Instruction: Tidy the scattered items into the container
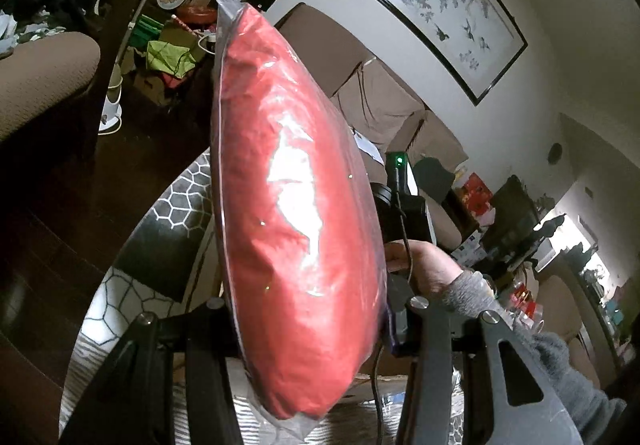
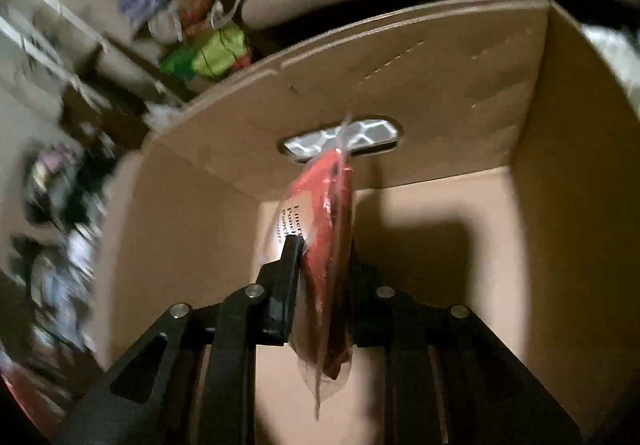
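Observation:
My left gripper (image 1: pixel 308 329) is shut on a large clear plastic bag with red fabric inside (image 1: pixel 296 213), held upright in the air and filling the middle of the left wrist view. My right gripper (image 2: pixel 324 257) is shut on a smaller clear packet with a red item and a printed label (image 2: pixel 324 237). It holds the packet inside the open brown cardboard box (image 2: pixel 460 57), above the bare box floor (image 2: pixel 420 213). The right hand and its gripper body (image 1: pixel 404 213) show behind the big bag.
The box's far wall has an oval handle hole (image 2: pixel 340 139). A beige sofa (image 1: pixel 384 101) stands behind, with a framed painting (image 1: pixel 432 1) above it. A patterned rug (image 1: pixel 176 205) lies on the dark floor. Cluttered bags and boxes (image 1: pixel 172 53) sit at the left.

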`<state>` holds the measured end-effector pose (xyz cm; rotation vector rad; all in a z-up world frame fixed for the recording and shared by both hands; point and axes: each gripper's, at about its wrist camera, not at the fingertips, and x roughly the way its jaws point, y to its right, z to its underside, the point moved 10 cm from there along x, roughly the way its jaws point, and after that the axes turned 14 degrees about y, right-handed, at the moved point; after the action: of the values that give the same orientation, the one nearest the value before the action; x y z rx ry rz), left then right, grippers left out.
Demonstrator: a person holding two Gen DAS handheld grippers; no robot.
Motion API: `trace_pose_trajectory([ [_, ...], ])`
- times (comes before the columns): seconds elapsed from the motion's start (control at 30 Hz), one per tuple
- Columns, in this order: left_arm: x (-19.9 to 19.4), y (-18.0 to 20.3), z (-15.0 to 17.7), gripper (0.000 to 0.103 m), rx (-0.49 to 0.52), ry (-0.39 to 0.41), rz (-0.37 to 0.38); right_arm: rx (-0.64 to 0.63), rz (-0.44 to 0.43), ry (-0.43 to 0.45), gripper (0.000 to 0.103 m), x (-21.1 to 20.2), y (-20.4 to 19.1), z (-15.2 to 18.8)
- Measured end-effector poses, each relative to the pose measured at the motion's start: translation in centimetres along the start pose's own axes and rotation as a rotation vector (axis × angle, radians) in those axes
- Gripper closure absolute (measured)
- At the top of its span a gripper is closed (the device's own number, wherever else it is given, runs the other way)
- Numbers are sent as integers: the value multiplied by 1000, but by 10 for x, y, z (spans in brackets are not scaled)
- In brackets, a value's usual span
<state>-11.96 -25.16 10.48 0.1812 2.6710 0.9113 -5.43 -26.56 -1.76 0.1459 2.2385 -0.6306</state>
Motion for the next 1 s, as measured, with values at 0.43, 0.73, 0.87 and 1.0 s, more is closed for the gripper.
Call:
trace_pose_trajectory([
  [0.43, -2, 4, 0, 56, -12, -4, 19, -104, 183, -121, 86, 31, 21, 41],
  [0.73, -2, 4, 1, 56, -9, -14, 16, -32, 155, -90, 85, 32, 25, 36],
  [0.87, -3, 4, 3, 56, 0, -18, 8, -53, 144, -70, 84, 1, 31, 26],
  [1.0, -5, 5, 2, 56, -6, -13, 10, -250, -77, -192, 82, -24, -16, 47],
])
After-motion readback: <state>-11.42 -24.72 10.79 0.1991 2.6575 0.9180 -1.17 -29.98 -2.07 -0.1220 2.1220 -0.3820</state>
